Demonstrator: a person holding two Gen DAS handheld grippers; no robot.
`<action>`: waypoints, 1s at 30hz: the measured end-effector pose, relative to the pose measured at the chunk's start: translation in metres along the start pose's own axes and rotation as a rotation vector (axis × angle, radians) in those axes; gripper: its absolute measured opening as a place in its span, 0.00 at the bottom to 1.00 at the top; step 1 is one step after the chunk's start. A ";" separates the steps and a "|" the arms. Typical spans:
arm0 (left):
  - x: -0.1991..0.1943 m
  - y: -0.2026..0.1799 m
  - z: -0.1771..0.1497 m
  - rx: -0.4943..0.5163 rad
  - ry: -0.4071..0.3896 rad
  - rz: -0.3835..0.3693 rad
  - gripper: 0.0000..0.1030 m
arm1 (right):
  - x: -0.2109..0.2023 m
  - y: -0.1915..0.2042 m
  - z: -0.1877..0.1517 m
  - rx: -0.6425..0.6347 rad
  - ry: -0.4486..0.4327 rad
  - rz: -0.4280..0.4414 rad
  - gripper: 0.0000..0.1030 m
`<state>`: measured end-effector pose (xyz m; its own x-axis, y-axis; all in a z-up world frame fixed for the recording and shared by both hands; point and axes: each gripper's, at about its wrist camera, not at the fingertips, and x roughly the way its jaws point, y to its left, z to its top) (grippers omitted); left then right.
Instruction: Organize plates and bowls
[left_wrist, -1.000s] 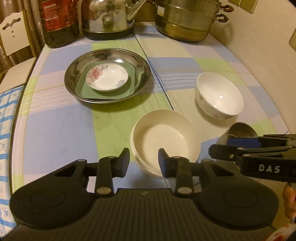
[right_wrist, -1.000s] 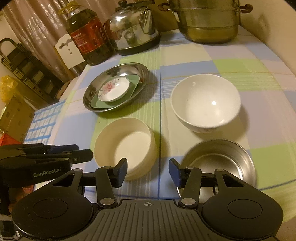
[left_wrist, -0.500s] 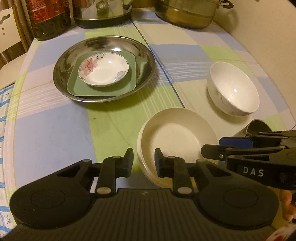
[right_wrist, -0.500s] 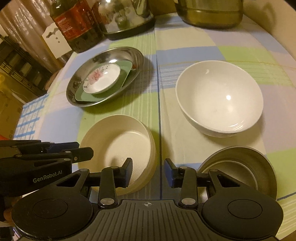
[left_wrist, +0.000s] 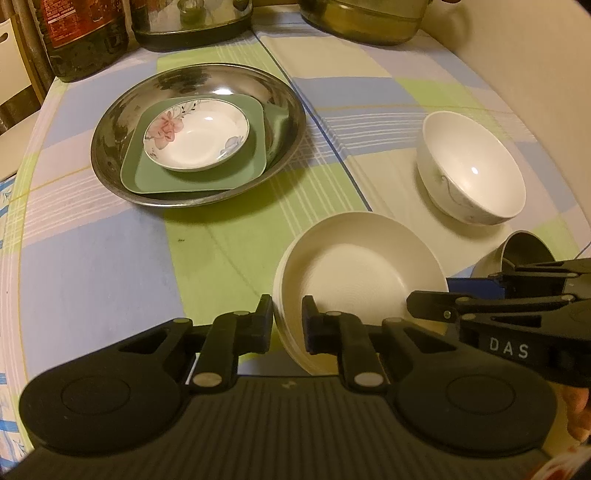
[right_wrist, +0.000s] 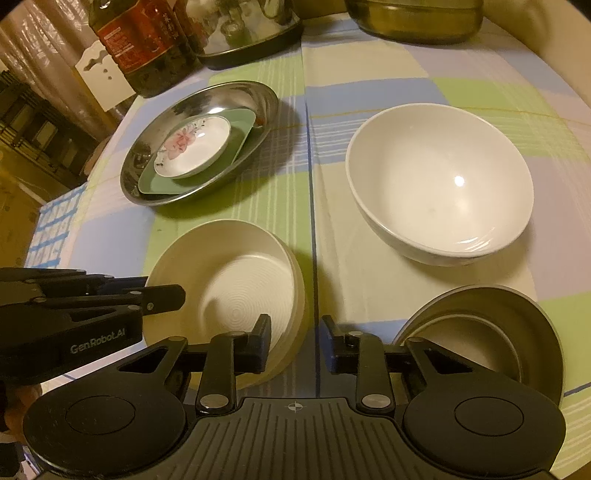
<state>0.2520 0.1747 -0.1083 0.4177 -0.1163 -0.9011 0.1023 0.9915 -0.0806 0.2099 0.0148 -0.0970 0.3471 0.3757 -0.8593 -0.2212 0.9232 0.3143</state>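
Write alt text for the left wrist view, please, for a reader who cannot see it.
The left gripper has its fingers on either side of the near rim of a cream bowl on a checked tablecloth. Behind stand a steel dish holding a green plate and a flowered saucer, and a white bowl.

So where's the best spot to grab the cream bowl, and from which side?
Pinch the near rim of the cream bowl, coming in from the front edge of the table, with one finger inside and one outside. The bowl sits open side up with a thin upright wall, and it looks too wide to span whole. The left gripper straddles that rim this way.
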 end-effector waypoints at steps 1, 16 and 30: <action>0.000 0.000 0.000 0.001 -0.001 0.002 0.12 | 0.000 0.000 0.000 -0.003 0.000 0.003 0.24; -0.012 -0.002 -0.002 -0.020 -0.020 0.003 0.10 | -0.011 0.000 0.002 -0.012 -0.013 0.036 0.17; -0.056 -0.019 0.023 0.027 -0.121 -0.006 0.09 | -0.059 -0.004 0.014 0.018 -0.077 0.070 0.17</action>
<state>0.2476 0.1610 -0.0467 0.5225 -0.1305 -0.8426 0.1291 0.9889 -0.0731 0.2030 -0.0104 -0.0419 0.4001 0.4441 -0.8017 -0.2312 0.8954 0.3806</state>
